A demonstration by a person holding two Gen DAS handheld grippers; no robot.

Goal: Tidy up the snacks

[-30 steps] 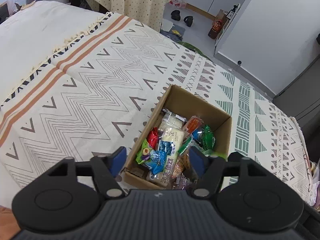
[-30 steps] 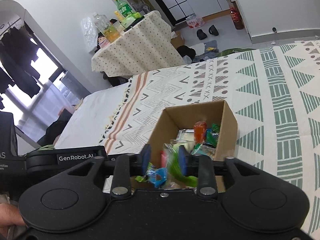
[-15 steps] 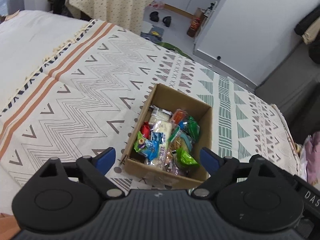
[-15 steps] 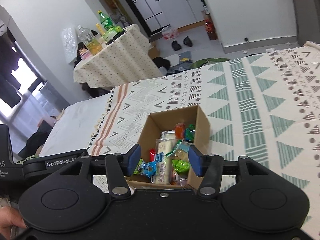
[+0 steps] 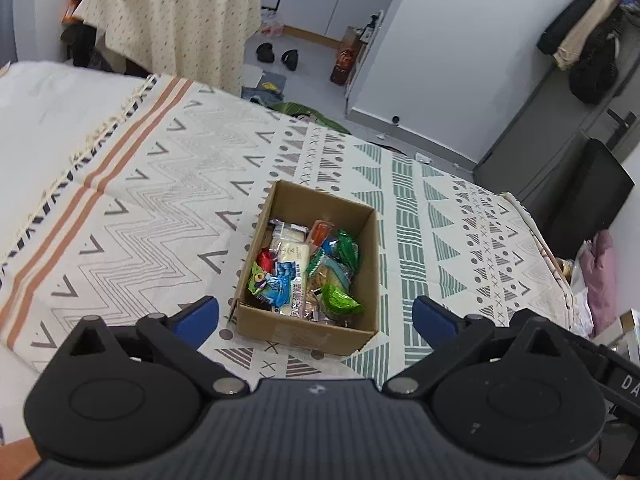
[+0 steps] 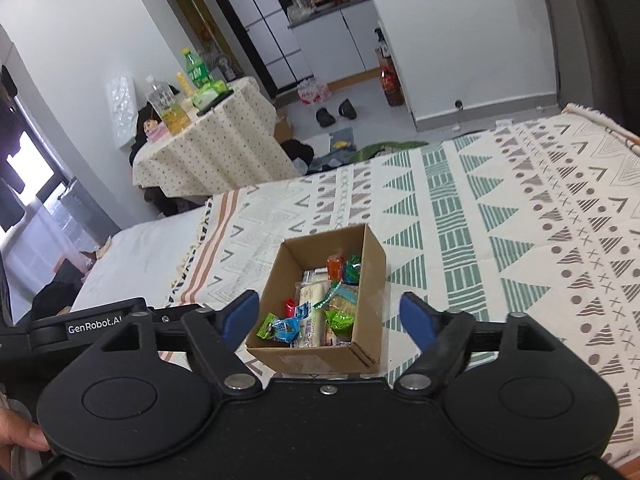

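Snacks [image 5: 308, 272] sit gathered in the cardboard box [image 5: 308, 332] mid-bed. Left claw [image 5: 316, 316] and right claw [image 6: 330, 316] hover spread wide, empty.

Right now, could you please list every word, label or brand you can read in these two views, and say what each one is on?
"GenRobot.AI": white lettering on the black bar of the left tongs, seen in the right wrist view.
"DA": cut-off white letters on a black bar at the left wrist view's right edge.
White snack packet in the cardboard box: printed characters, too small to read.
Green bottle on the far table: label blurred.
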